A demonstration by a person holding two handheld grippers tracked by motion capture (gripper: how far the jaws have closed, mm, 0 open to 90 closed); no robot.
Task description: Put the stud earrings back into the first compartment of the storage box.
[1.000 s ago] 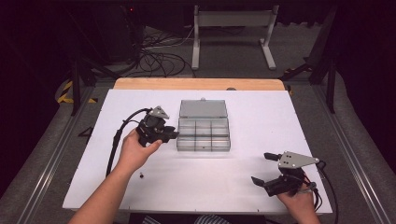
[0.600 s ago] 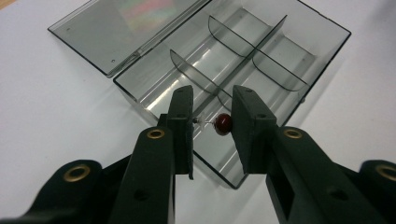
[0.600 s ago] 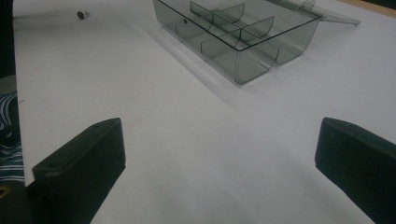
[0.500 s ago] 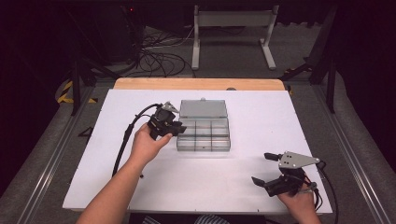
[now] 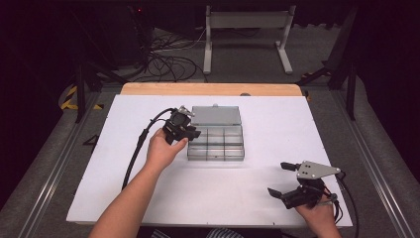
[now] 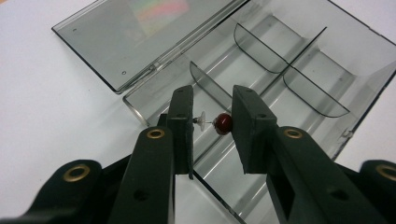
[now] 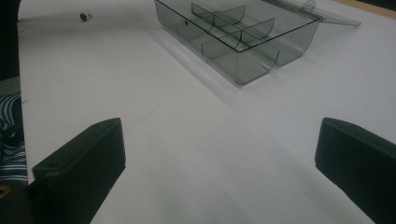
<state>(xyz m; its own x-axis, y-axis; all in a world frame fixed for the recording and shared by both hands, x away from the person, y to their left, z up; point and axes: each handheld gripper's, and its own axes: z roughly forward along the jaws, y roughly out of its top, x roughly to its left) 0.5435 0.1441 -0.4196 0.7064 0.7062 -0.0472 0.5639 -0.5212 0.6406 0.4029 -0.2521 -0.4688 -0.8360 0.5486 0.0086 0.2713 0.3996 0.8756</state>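
The left tool was seen closed narrow on a small stud earring, w/ a dark red bead and a clear backing disc; the piece was held end to end across the gap, the bead against one jaw and the pin end against the other. Directly beneath and ahead of that tool lay an open clear organiser box, its divided compartments apparently empty, w/ the lid folded flat on the counter beyond the tool's far-left side. In the high view the left tool was placed at the box's left edge.

The right tool was held wide open and empty, low over bare counter, well apart from the box, which was seen ahead of it in the right gripper view. A small dark item was noted far ahead-left of that tool; what it was couldn't be told.

Risks, as judged: the grip was only on the earring's two ends, so it could be twisted out by any tilt or jolt. If released too high, the bead could bounce over a divider or out onto the counter. Which compartment was meant couldn't be told.
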